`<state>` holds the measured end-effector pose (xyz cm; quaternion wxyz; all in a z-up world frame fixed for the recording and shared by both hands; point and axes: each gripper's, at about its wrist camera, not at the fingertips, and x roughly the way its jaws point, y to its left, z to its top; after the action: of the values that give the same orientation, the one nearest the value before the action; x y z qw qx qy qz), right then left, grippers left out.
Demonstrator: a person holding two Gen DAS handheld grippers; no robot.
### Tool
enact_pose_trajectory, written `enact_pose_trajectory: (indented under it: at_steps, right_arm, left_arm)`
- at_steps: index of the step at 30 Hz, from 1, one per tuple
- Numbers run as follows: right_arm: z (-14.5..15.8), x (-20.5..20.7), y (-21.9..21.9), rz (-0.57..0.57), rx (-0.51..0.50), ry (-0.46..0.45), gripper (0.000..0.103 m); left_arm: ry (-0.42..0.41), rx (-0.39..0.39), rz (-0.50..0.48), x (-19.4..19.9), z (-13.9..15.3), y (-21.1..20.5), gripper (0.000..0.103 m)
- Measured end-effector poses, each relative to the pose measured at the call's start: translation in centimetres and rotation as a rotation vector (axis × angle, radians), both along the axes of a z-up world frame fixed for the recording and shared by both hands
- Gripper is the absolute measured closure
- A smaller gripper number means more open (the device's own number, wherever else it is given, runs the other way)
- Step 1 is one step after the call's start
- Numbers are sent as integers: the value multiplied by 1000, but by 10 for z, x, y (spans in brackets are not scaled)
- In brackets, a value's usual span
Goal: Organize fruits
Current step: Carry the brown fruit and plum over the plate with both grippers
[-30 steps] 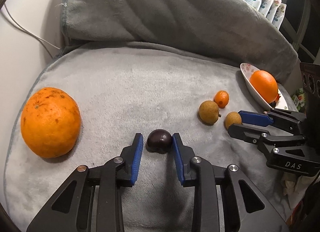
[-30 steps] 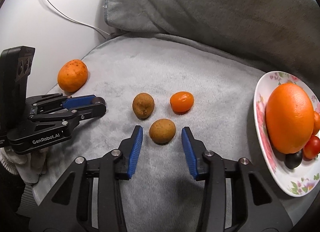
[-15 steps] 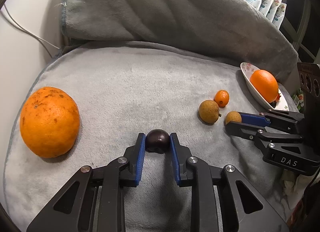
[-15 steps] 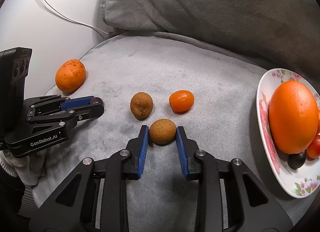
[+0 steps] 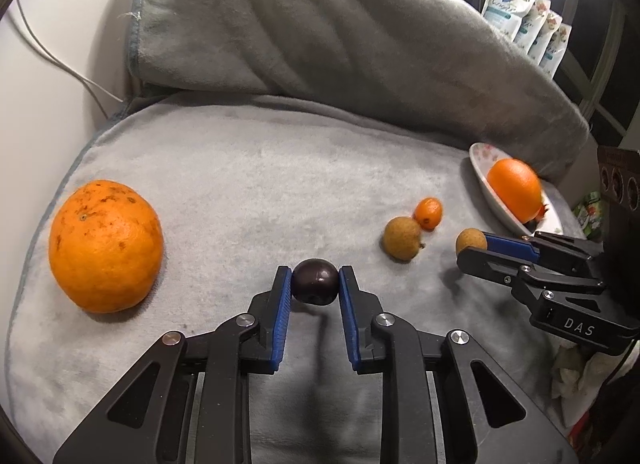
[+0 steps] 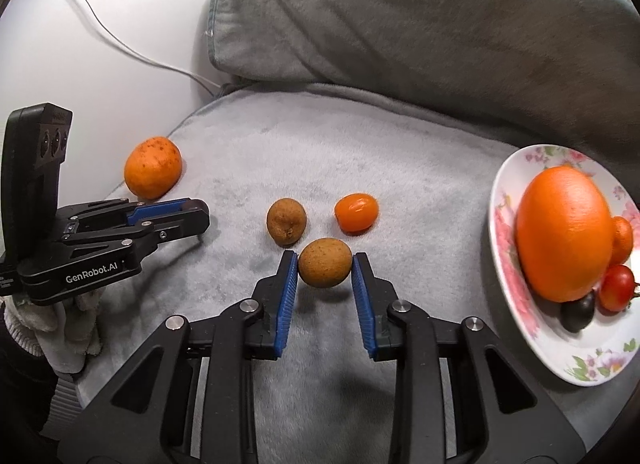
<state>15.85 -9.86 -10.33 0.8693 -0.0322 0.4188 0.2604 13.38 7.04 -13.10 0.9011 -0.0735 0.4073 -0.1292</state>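
My left gripper [image 5: 315,279] is shut on a small dark purple fruit [image 5: 314,281], held just over the grey blanket [image 5: 240,184]. My right gripper [image 6: 325,264] is shut on a brown round fruit [image 6: 325,267]; from the left wrist view that same gripper [image 5: 474,247] shows side-on with the brown fruit [image 5: 470,240] at its tips. Another brown fruit [image 6: 286,221] and a small orange kumquat [image 6: 356,212] lie just beyond. A big blemished orange [image 5: 105,257] sits at the left. The flowered plate [image 6: 516,304] at the right holds a large orange [image 6: 564,232], a red tomato and a dark fruit.
A folded grey cushion [image 5: 320,32] rises behind the blanket. A white cable [image 6: 132,52] runs along the wall at the left. Several white pouches [image 5: 528,20] stand at the far right. A gloved hand [image 6: 52,328] holds the left gripper's body.
Both grippers closed: the left pads came in onto the dark fruit, the right pads onto the brown fruit. Both fruits now sit slightly lifted off the blanket.
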Motion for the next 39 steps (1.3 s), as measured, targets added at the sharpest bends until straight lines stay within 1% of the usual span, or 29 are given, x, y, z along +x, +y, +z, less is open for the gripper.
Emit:
enact_pose_trajectory:
  at_steps: [6,12,18,23,32,39]
  right_arm:
    - [15,-12,-19,-22,17,-39,74]
    - [25,-22,-44,-56,24,-71,74]
    - [34,-26,-77,-104,32,-96,74]
    - [41,-27,-107,-156,41,-112,74]
    - [46,-25,-160,-254,64,-128,74]
    - [44,-20,-190,-309,66,-133,74]
  left_arm:
    - [-26,-18,-20,-5,11,-10,81]
    - [-48,-33,-57,-9,20,-29,81]
    - [-67,-47,-109,-10,28,-53,81]
    - [-81,-54,-159,-10,33,-82,81]
    - [-101,-56,-232,-6,44,-125,81]
    - [-125,-45,-269,2,56,-151,81]
